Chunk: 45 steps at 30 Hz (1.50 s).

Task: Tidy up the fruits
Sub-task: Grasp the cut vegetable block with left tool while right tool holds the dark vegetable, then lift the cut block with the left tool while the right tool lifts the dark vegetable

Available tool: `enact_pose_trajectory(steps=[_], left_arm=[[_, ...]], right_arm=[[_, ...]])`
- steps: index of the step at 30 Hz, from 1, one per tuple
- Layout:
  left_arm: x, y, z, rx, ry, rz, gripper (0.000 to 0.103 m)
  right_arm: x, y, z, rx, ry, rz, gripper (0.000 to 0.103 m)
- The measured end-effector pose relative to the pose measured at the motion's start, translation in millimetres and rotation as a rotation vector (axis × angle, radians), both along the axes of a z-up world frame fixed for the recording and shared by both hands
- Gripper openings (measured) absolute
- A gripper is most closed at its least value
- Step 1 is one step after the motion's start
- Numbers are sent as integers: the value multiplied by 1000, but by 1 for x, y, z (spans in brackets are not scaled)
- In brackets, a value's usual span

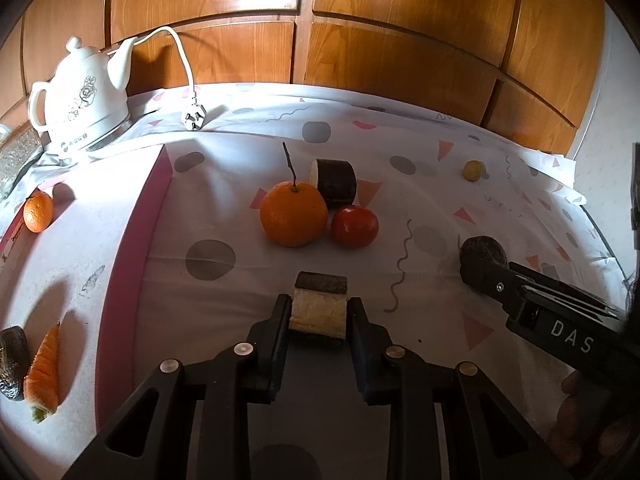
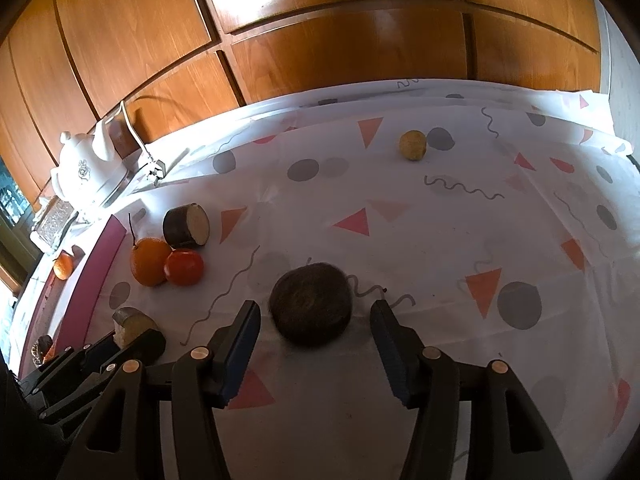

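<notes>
Fruits mostly remain unsorted. Left wrist view: my left fingers point(image 1: 319, 312) clamp a cut dark-skinned chunk point(image 1: 319, 304); orange point(image 1: 293, 214) and tomato point(image 1: 354, 226) wait at 12 o'clock on the surface point(image 1: 440, 208). Right wrist view: my right fingers point(image 2: 314, 338) stand wide around a dark round fruit point(image 2: 311, 304), not gripping.

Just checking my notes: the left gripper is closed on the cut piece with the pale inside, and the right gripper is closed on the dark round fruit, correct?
Not quite. The right gripper is open: in the right wrist view its fingers stand apart on either side of the dark round fruit, with gaps showing. The left gripper does clamp the cut piece with the pale inside.
</notes>
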<state>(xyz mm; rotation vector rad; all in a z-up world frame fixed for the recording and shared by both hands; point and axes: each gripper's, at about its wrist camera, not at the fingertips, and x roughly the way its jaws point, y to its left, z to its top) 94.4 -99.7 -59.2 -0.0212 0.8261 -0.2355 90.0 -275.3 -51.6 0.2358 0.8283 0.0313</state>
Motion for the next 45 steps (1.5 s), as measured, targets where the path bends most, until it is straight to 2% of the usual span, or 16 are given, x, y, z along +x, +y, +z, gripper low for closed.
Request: enact_pose_trajectory(steps=[11, 12, 14, 20, 34, 45], left_arm=[[-1, 1, 0, 0, -6, -2, 28], [-1, 0, 0, 3, -8, -2, 28], [-1, 0, 0, 7, -10, -2, 28], [-2, -1, 1, 8, -10, -2, 28], [-1, 4, 3, -10, 5, -2, 27], [-11, 4, 8, 26, 0, 2, 26]], right_arm=[[15, 15, 4, -98, 33, 19, 59], [17, 15, 2, -102, 48, 18, 57], [18, 14, 0, -126, 56, -4, 44], [17, 24, -4, -215, 54, -9, 43], [14, 20, -5, -185, 36, -7, 43], [7, 25, 0, -196, 40, 13, 42]])
